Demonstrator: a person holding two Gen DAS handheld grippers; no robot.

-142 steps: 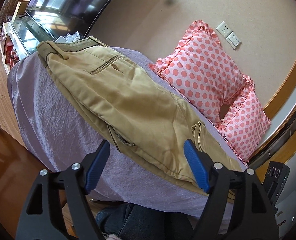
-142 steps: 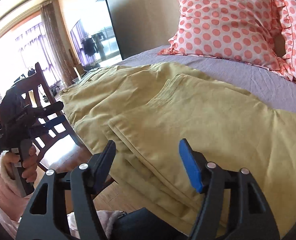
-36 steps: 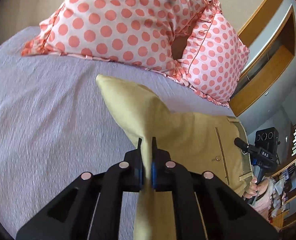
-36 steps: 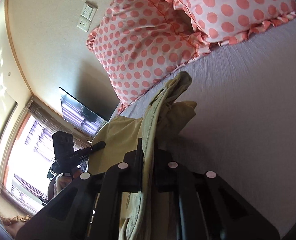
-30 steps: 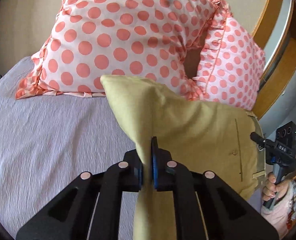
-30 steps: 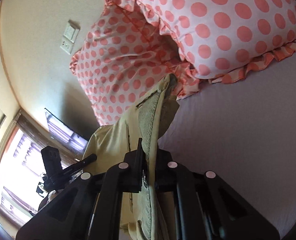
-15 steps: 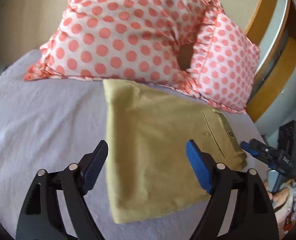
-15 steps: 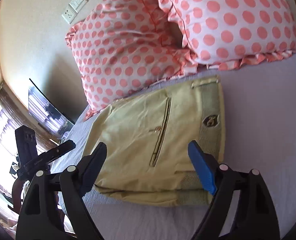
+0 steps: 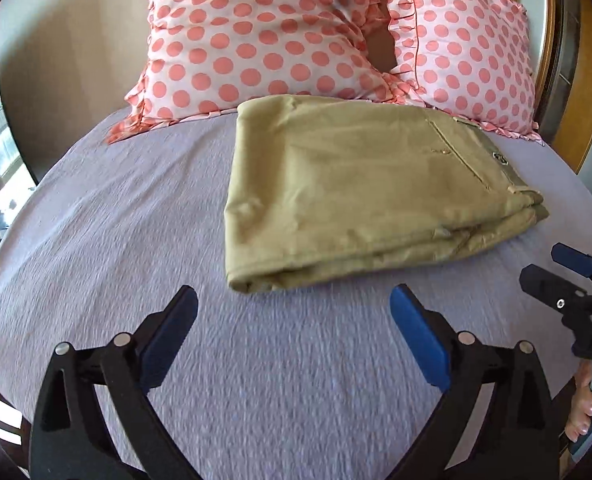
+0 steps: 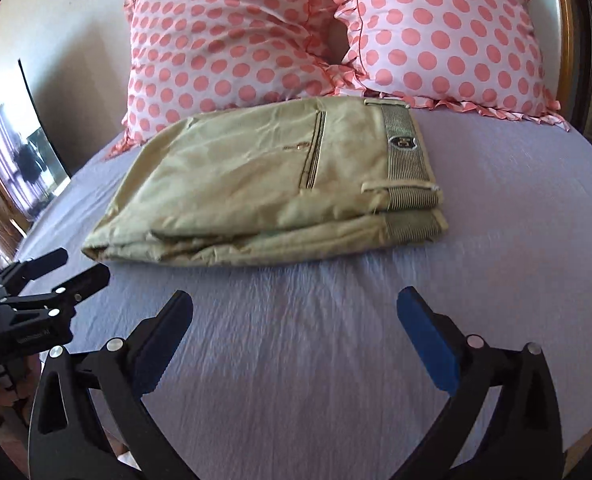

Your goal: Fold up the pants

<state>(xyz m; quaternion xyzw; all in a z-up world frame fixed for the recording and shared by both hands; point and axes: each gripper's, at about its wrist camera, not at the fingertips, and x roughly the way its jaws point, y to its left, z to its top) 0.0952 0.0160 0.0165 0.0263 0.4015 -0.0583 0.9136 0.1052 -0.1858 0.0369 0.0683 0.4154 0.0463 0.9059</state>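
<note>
Beyond both spread tools (image 9: 294,340), folded pants (image 9: 359,192) lie.

- pants (image 9: 347,188): matt khaki woven cloth, lightly creased, ribbed striped waistband
- bedsheet (image 9: 108,248): lilac crinkled cloth, matt
- pillows (image 10: 232,40): smooth polka-dot cloth, frilled edges
- left gripper (image 9: 294,334): matt black plastic, blue pads, shiny metal rivets
- headboard (image 9: 591,92): glossy wood

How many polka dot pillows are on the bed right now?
2. One pillow stands at the head of the bed, behind the folded pants; the other pillow leans beside it on the right, their edges overlapping. Nothing suggests more hidden behind.
</note>
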